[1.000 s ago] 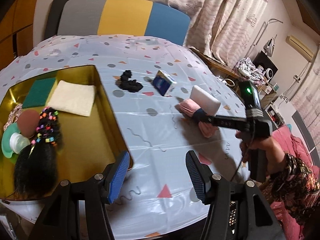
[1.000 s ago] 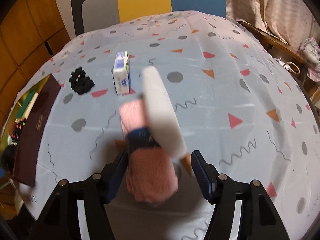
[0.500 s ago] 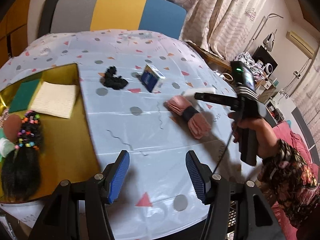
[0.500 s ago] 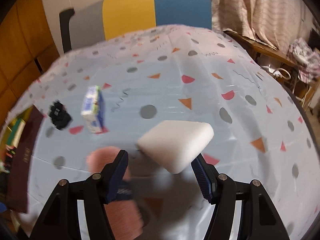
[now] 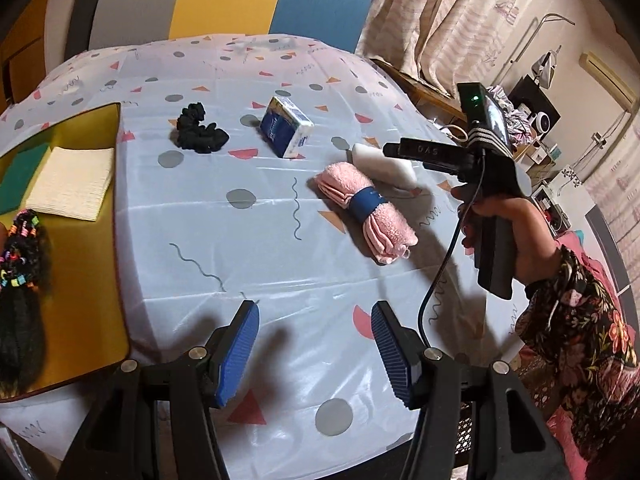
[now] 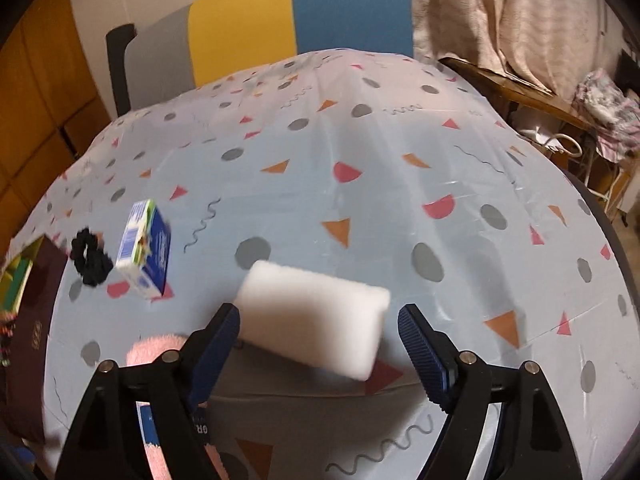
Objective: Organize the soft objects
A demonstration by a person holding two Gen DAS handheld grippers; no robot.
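White rectangular foam sponge (image 6: 316, 316) is framed between the spread fingers of the right gripper (image 6: 318, 344), apparently lined up for a grasp; not yet clamped. Left gripper (image 5: 316, 350) is held wide and empty, near the table edge. Rolled pink towel with blue band (image 5: 366, 210) lies just left of the sponge. Gold tray (image 5: 80, 264) with sorted items, far left, is shown properly only in the left view; the sponge-to-finger gap only in the right.
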